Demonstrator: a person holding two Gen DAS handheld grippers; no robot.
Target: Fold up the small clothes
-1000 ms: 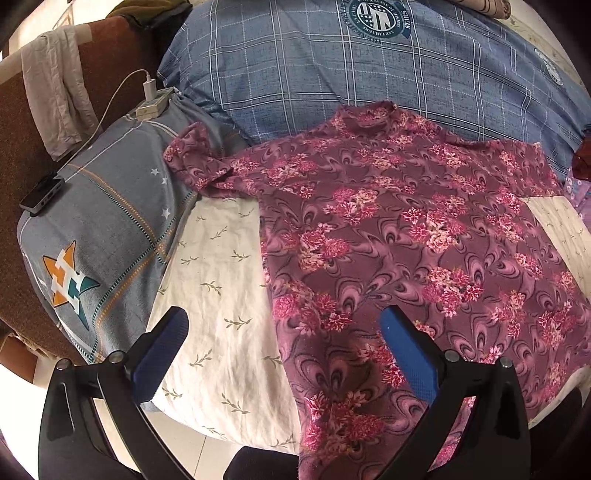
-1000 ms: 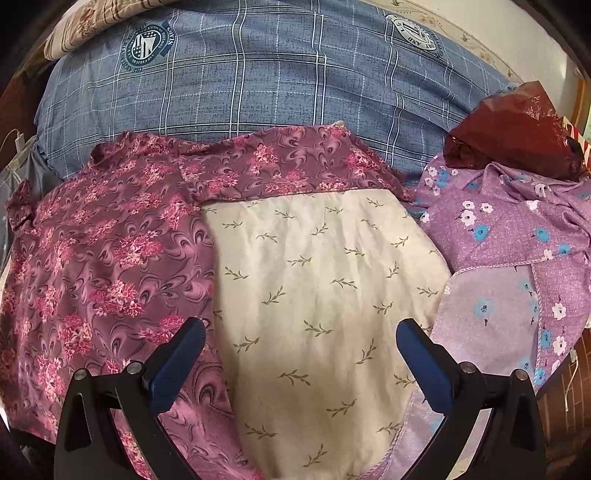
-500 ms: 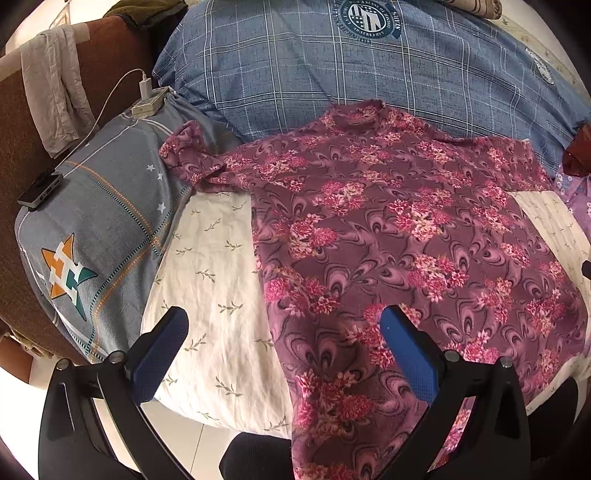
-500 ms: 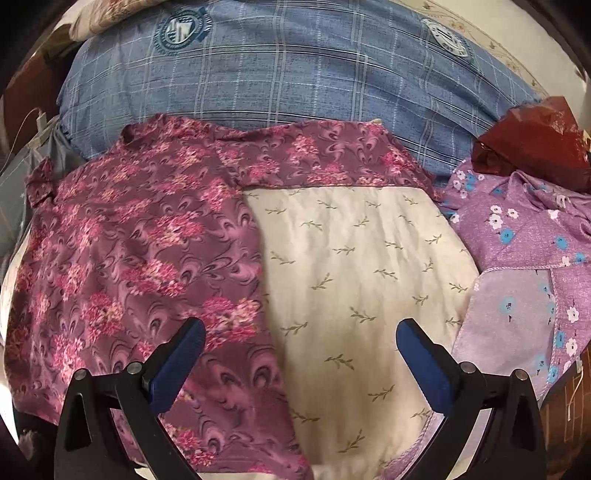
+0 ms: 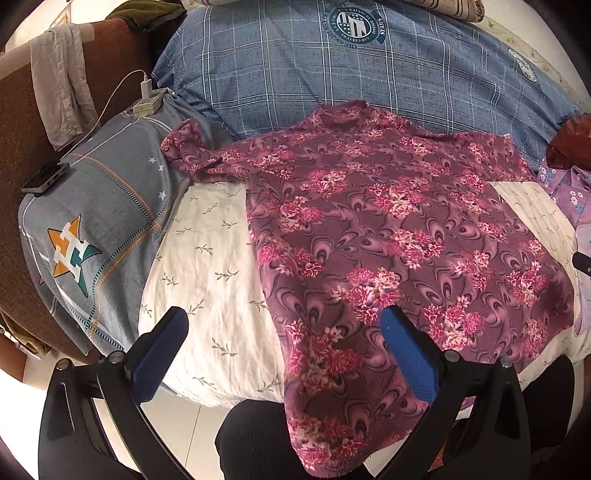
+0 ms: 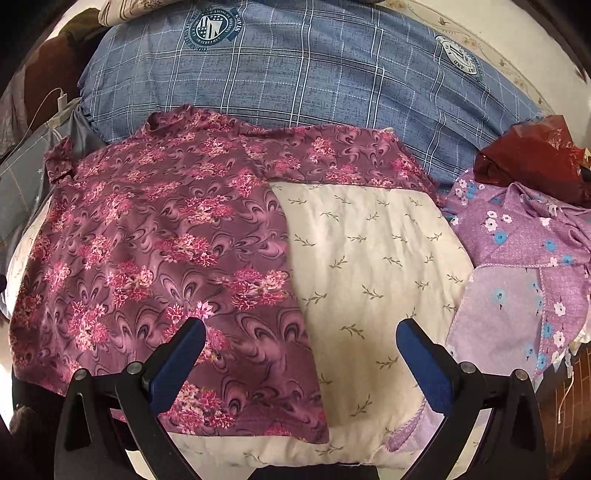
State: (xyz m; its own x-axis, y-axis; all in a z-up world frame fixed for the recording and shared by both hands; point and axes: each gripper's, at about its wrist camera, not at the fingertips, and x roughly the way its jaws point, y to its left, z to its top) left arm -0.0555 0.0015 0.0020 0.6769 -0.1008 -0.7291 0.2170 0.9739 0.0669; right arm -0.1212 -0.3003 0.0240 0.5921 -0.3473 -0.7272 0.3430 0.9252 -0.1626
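Shirt (image 5: 388, 229) shifted left; hem cut off btm.

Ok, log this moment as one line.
left gripper open | right gripper open | floral shirt flat on bed, unfolded | purple garment waiting

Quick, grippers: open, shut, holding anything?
Left gripper: open, empty, above the maroon floral shirt.
Right gripper: open, empty.

The blue checked blanket (image 5: 369, 70) bears round crests (image 5: 354, 26) with ring lettering too small to read, though "AND" shows on one crest (image 6: 459, 54). The grey pillow (image 5: 103, 221) carries a star emblem (image 5: 70, 254) with a white "H".
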